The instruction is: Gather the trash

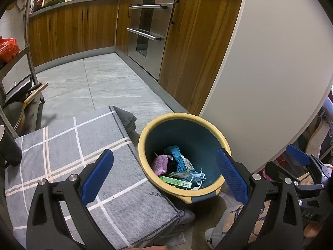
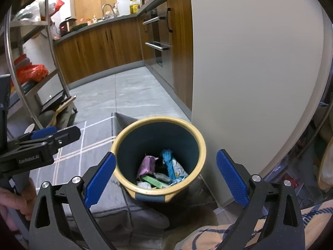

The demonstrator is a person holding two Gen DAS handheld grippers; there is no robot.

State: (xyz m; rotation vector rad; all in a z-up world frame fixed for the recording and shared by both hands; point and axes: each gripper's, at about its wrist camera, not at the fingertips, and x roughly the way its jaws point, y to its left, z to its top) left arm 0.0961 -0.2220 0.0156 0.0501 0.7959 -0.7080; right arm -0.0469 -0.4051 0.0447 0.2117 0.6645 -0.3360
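Note:
A dark blue trash bin with a yellow rim (image 1: pixel 143 145) (image 2: pixel 116 143) stands on the floor beside a table covered with a grey checked cloth (image 1: pixel 68 152) (image 2: pixel 93 137). Inside lie several wrappers: a purple packet (image 1: pixel 160 163) (image 2: pixel 146 164), a blue wrapper (image 1: pixel 175 153) (image 2: pixel 168 160) and a green box (image 1: pixel 174 180) (image 2: pixel 155 181). My left gripper (image 1: pixel 164 175) hangs open above the cloth's edge and the bin, holding nothing. My right gripper (image 2: pixel 165 176) hovers open straight over the bin, also holding nothing. The left gripper (image 2: pixel 41 143) shows at the left of the right wrist view.
A white rounded panel (image 1: pixel 270 62) (image 2: pixel 249 62) rises right of the bin. Wooden kitchen cabinets (image 1: pixel 72 29) and an oven (image 1: pixel 145 31) line the back. A metal shelf rack (image 2: pixel 31 62) with a red bag (image 2: pixel 31 71) stands left. A black mug (image 1: pixel 8 148) sits on the cloth. Grey tiled floor (image 1: pixel 104 83) lies beyond.

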